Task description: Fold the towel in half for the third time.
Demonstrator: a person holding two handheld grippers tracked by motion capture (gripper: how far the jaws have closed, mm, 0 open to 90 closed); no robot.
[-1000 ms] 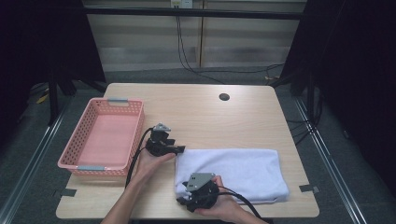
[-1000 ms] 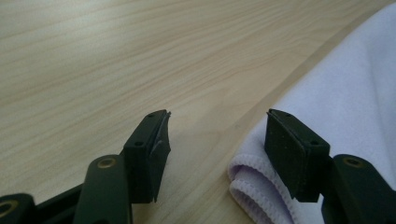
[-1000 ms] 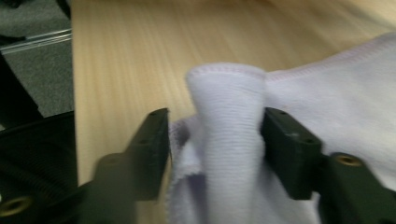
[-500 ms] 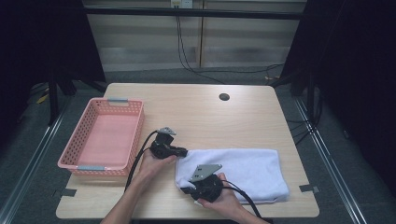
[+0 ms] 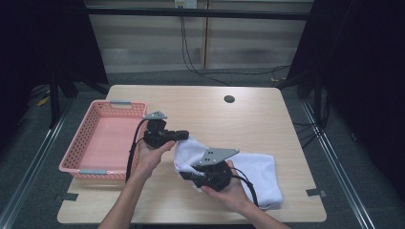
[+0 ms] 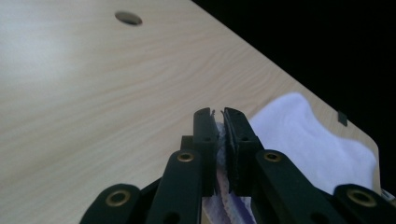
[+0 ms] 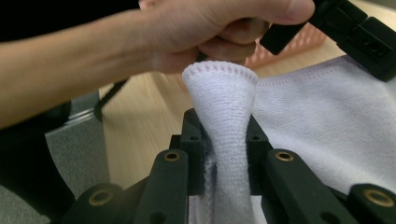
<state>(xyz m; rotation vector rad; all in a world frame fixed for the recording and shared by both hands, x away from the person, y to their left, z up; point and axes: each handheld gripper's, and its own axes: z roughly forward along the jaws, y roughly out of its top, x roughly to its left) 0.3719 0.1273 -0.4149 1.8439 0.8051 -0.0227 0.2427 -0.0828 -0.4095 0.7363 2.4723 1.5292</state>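
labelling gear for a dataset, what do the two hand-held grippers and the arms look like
Both the left hand-held gripper and the right hand-held gripper are black, each topped by a grey three-cornered plate with small holes. Their jaw links carry brass-coloured rivets. A black cable trails from each. The forearms are bare, with no sleeves in view.

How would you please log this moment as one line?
left gripper: shut on towel | right gripper: shut on towel | towel's left end raised off table

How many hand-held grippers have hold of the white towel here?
2. The left hand-held gripper pinches the white towel at its far left corner; the right hand-held gripper clamps its near left edge.
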